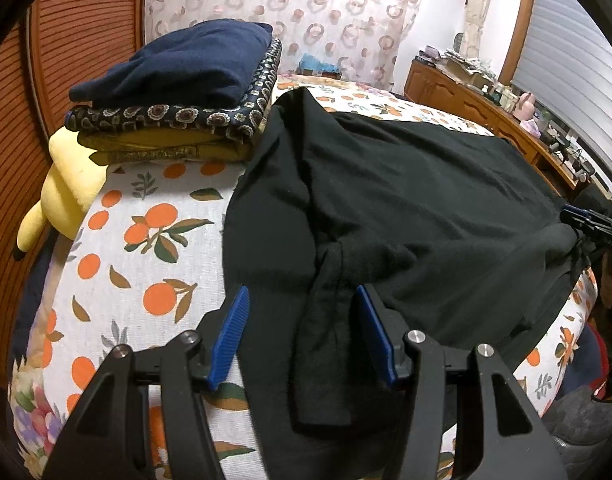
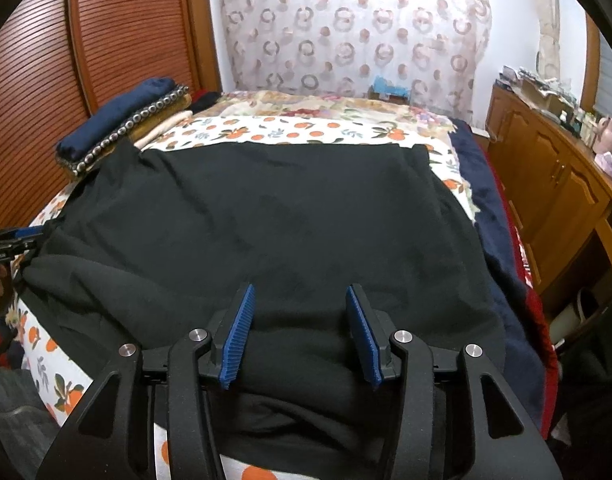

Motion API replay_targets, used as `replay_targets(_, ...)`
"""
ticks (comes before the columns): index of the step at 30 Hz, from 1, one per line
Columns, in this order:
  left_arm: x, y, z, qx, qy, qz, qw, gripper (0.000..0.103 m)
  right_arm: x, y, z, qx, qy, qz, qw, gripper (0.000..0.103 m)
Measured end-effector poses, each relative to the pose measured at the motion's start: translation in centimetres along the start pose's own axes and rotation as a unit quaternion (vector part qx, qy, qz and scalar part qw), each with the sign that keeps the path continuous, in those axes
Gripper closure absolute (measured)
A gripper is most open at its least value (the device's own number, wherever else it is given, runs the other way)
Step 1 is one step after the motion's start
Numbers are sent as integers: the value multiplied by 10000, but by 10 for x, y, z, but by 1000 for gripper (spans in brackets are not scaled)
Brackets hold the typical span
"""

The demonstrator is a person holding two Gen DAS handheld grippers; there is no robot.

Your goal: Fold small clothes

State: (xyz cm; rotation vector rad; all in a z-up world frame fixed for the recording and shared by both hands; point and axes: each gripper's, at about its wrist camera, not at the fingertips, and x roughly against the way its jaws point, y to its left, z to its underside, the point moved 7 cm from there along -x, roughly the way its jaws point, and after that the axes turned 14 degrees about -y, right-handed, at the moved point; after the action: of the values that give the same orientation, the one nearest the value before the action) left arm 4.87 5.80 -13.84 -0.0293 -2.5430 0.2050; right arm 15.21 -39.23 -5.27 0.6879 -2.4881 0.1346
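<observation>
- One black garment (image 2: 266, 216), soft and matte, lies spread flat on the bed (image 1: 154, 240), covering most of its near half.
- The bed's sheet is white cotton with printed oranges and leaves.
- One stack (image 1: 186, 96) of folded clothes sits at the far left corner: a navy piece on top, a dark floral one under it, a yellow one lowest; there may be more below.
- One yellow plush toy (image 1: 66, 184) lies at the bed's left edge.
- Left tool (image 1: 302, 300): ribbed blue pads about half apart, a narrow sleeve-like strip of the garment lying between them, not pinched.
- Right tool (image 2: 300, 300): pads about half apart over a thick rolled fold at the garment's near edge, not pressing it.
- One wooden dresser (image 2: 546, 184) stands to the right, its top cluttered.
</observation>
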Motion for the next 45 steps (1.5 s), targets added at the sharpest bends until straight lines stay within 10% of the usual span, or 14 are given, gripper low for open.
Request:
replay_targets(15, 2, 0, 4, 51, -13, -43, 10000, 43, -5, 11, 9, 10, 36, -58, 10000, 53)
replay_targets(20, 0, -18, 3, -26, 71, 496, 9987, 95, -6, 6, 16, -146, 58, -65, 9999, 53)
replay_targets(25, 8, -35, -20, 65, -295, 889, 9956, 97, -3, 1, 19, -304, 36, -111, 9995, 53)
replay_targets(34, 11, -133, -109, -379, -1039, 1816, 9771, 97, 16, -17, 11, -483, -186, 30, 9987, 53)
replay_targets(45, -14, -290, -168, -1077, -989, 2891, 9461, 97, 47, -46, -8, -506, -526, 372, 9966, 53)
